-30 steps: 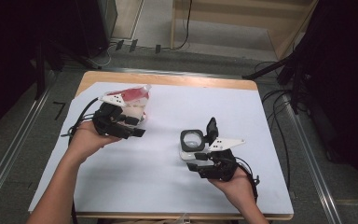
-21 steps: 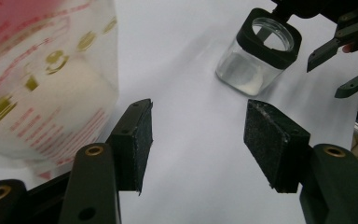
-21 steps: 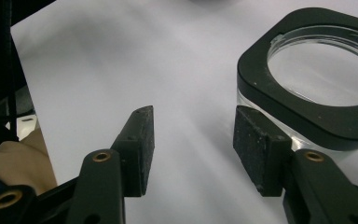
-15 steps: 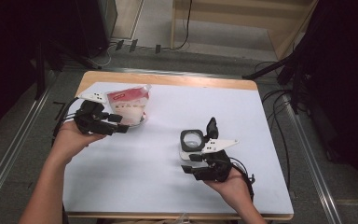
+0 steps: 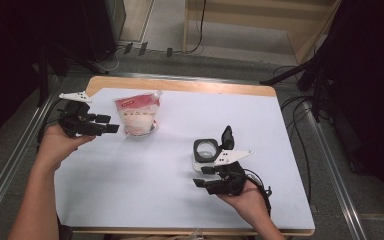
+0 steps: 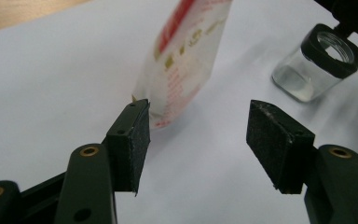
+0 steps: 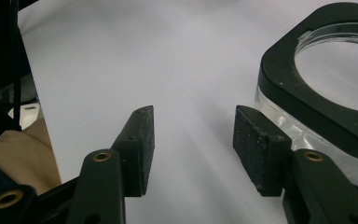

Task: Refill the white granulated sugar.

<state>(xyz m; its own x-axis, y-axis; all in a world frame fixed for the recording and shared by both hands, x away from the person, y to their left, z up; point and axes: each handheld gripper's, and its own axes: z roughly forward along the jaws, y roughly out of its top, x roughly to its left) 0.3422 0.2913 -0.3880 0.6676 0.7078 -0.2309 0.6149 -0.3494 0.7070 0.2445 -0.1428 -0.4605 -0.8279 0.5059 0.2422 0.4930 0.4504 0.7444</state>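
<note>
A red-and-white pouch [image 5: 137,116] stands upright on the white sheet at the back left. My left gripper [image 5: 107,123] is just left of it, apart from it and pointing at it. Its jaws are open and have just widened a little, with nothing between them. From the left gripper view the pouch [image 6: 186,51] rises beyond the open left gripper [image 6: 198,140]. A clear jar with a black square rim [image 5: 206,149] stands mid-right, a black piece upright at its right side. My right gripper [image 5: 200,176] is open just in front of it. In the right gripper view the jar [image 7: 326,79] is beside the right jaw of the open right gripper [image 7: 193,144].
The white sheet [image 5: 145,185] covers a wooden table [image 5: 180,86] whose edge shows at the back. Metal rails run along both sides and cables [image 5: 300,130] lie to the right. Bare sheet lies between pouch and jar, and the jar [image 6: 317,63] is far right in the left gripper view.
My left gripper has let go of the pouch and drawn away to the left; the pouch now stands alone on the sheet. The right hand has stayed by the jar.
</note>
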